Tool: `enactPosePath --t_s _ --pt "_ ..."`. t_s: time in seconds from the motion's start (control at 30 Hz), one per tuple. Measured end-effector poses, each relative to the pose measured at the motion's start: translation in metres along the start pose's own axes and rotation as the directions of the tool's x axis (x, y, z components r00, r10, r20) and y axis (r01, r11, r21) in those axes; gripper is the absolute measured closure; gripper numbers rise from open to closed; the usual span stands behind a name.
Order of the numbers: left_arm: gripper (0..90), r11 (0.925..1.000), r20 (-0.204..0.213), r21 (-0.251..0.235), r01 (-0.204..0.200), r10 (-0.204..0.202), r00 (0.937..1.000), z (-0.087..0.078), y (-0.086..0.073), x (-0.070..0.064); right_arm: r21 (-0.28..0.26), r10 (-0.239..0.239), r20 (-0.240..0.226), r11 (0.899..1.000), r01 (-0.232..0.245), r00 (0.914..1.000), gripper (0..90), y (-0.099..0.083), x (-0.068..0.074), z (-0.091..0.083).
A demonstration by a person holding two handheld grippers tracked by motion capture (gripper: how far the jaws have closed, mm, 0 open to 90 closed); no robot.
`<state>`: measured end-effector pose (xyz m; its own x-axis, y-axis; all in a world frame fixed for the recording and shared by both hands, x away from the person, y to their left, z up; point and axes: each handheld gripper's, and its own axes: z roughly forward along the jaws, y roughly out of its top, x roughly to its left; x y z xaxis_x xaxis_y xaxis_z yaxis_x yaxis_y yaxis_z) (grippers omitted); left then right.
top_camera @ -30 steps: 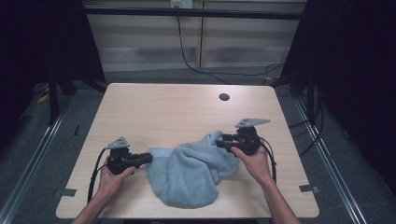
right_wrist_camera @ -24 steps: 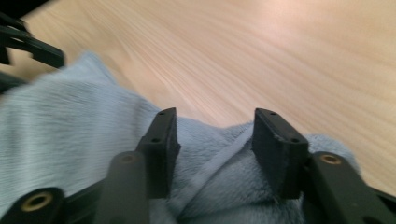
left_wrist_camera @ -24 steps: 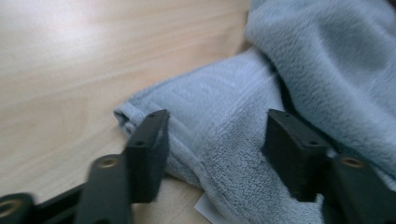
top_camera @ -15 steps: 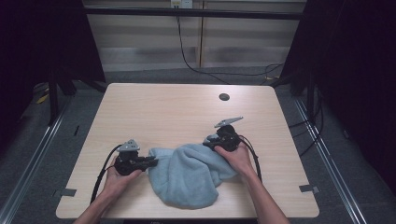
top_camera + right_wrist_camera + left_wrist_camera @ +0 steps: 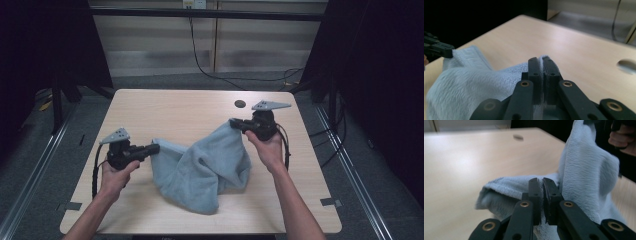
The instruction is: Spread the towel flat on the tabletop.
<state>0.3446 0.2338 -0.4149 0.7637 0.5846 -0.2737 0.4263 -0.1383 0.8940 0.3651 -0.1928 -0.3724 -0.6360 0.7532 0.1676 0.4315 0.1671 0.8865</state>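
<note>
A light blue towel (image 5: 205, 170) hangs bunched between both grippers over the wooden table (image 5: 175, 112); its lower folds rest on the tabletop. My left gripper (image 5: 156, 148) is shut on the towel's left corner, low near the table; its jaws pinch the cloth (image 5: 506, 187) in the left gripper view (image 5: 540, 182). My right gripper (image 5: 233, 123) is shut on another corner, lifted higher at the right. In the right gripper view (image 5: 541, 60) the towel (image 5: 474, 85) drapes away to the left, and the other gripper's jaw tip (image 5: 442, 50) grips its far corner.
A round dark cable hole (image 5: 240, 104) lies in the table near the far right edge. Beyond the table are a wall panel and a hanging black cable (image 5: 200, 55). Dark curtains flank both sides.
The right gripper has lifted and moved away toward the far right, drawing its towel corner up. The left gripper has shifted a little forward, and the towel is stretched wider.
</note>
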Motion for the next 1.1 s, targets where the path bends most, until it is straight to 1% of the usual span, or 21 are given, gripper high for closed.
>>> enactPosePath --t_s 0.03,0.1,0.23,0.27,0.3,0.33,0.37,0.4,0.47,0.53,0.57,0.63,0.8,0.83,0.87,0.9,0.93,0.97,1.0,1.07,1.1 --pt "86.1 1.0000 0.000 0.000 0.000 0.000 1.0000 0.000 0.000 0.000 0.000 0.000 0.000 1.000 0.000 1.0000 86.8 0.000 0.000 0.000" --pt "86.2 0.9978 -0.019 -0.064 -0.017 0.016 0.9997 -0.013 0.027 0.000 -0.054 -0.019 0.034 0.998 0.021 0.9993 86.9 0.023 -0.002 -0.015" --pt "86.2 0.9921 -0.053 -0.119 -0.038 0.032 0.9981 -0.025 0.052 0.002 -0.098 -0.036 0.072 0.994 0.043 0.9967 86.9 0.046 -0.006 -0.031" --pt "86.2 0.9877 -0.069 -0.148 -0.051 0.041 0.9968 -0.032 0.069 0.004 -0.122 -0.046 0.100 0.991 0.058 0.9939 86.9 0.061 -0.010 -0.041" --pt "86.2 0.9877 -0.069 -0.148 -0.051 0.041 0.9968 -0.032 0.069 0.004 -0.122 -0.046 0.100 0.991 0.058 0.9939 86.9 0.061 -0.010 -0.041" --pt "86.2 0.9796 -0.072 -0.197 -0.041 0.027 0.9970 -0.038 0.085 0.007 -0.156 -0.054 0.120 0.985 0.072 0.9913 86.9 0.075 -0.011 -0.052" --pt "86.2 0.9764 -0.075 -0.211 -0.044 0.028 0.9968 -0.041 0.092 0.008 -0.175 -0.059 0.128 0.981 0.081 0.9901 86.9 0.082 -0.011 -0.057" --pt "86.2 0.9764 -0.075 -0.211 -0.044 0.028 0.9968 -0.041 0.092 0.008 -0.175 -0.059 0.128 0.981 0.081 0.9901 86.9 0.082 -0.011 -0.057" --pt "86.1 0.9701 -0.090 -0.232 -0.070 0.050 0.9947 -0.051 0.106 0.007 -0.238 -0.067 0.134 0.966 0.098 0.9887 86.9 0.097 -0.007 -0.074" --pt "86.1 0.9677 -0.086 -0.238 -0.085 0.066 0.9941 -0.055 0.104 0.003 -0.275 -0.064 0.120 0.957 0.095 0.9907 86.9 0.098 -0.005 -0.085" --pt "86.1 0.9677 -0.086 -0.238 -0.085 0.066 0.9941 -0.055 0.104 0.003 -0.275 -0.064 0.120 0.957 0.095 0.9907 86.9 0.098 -0.005 -0.085" --pt "86.0 0.9696 -0.065 -0.228 -0.089 0.076 0.9950 -0.056 0.093 -0.004 -0.249 -0.080 0.117 0.962 0.107 0.9899 86.9 0.082 0.001 -0.091" --pt "85.8 0.9899 0.014 -0.132 -0.051 0.053 0.9985 -0.044 0.030 -0.022 -0.137 -0.069 0.080 0.987 0.080 0.9944 86.5 0.016 0.010 -0.091" --pt "85.8 0.9899 0.014 -0.132 -0.051 0.053 0.9985 -0.044 0.030 -0.022 -0.137 -0.069 0.080 0.987 0.080 0.9944 86.5 0.016 0.010 -0.091" --pt "85.8 0.9937 0.025 -0.103 -0.045 0.047 0.9986 -0.042 0.017 -0.024 -0.118 -0.055 0.057 0.991 0.062 0.9968 86.4 0.000 0.012 -0.090" --pt "85.7 0.9993 0.037 -0.032 -0.019 0.020 0.9991 -0.036 -0.009 -0.025 -0.060 -0.042 0.053 0.997 0.045 0.9977 86.3 -0.034 0.015 -0.087" --pt "85.7 0.9999 0.038 0.000 -0.011 0.011 0.9992 -0.033 -0.022 -0.026 -0.024 -0.021 0.039 0.999 0.022 0.9990 85.9 -0.052 0.016 -0.085" --pt "85.6 0.9999 0.038 0.000 -0.011 0.011 0.9992 -0.033 -0.022 -0.026 -0.024 -0.021 0.039 0.999 0.022 0.9990 85.9 -0.052 0.016 -0.085" --pt "85.4 0.9980 0.034 0.063 0.000 -0.002 0.9994 -0.028 -0.044 -0.027 0.049 -0.021 0.060 0.999 0.018 0.9980 85.3 -0.082 0.018 -0.080" --pt "85.2 0.9960 0.037 0.089 -0.004 0.001 0.9993 -0.026 -0.052 -0.028 0.097 0.019 0.044 0.995 -0.023 0.9989 84.9 -0.109 0.018 -0.078" --pt "84.9 0.9907 0.049 0.136 0.007 -0.014 0.9987 -0.023 -0.066 -0.029 0.119 0.033 0.052 0.992 -0.039 0.9981 84.6 -0.120 0.018 -0.078"
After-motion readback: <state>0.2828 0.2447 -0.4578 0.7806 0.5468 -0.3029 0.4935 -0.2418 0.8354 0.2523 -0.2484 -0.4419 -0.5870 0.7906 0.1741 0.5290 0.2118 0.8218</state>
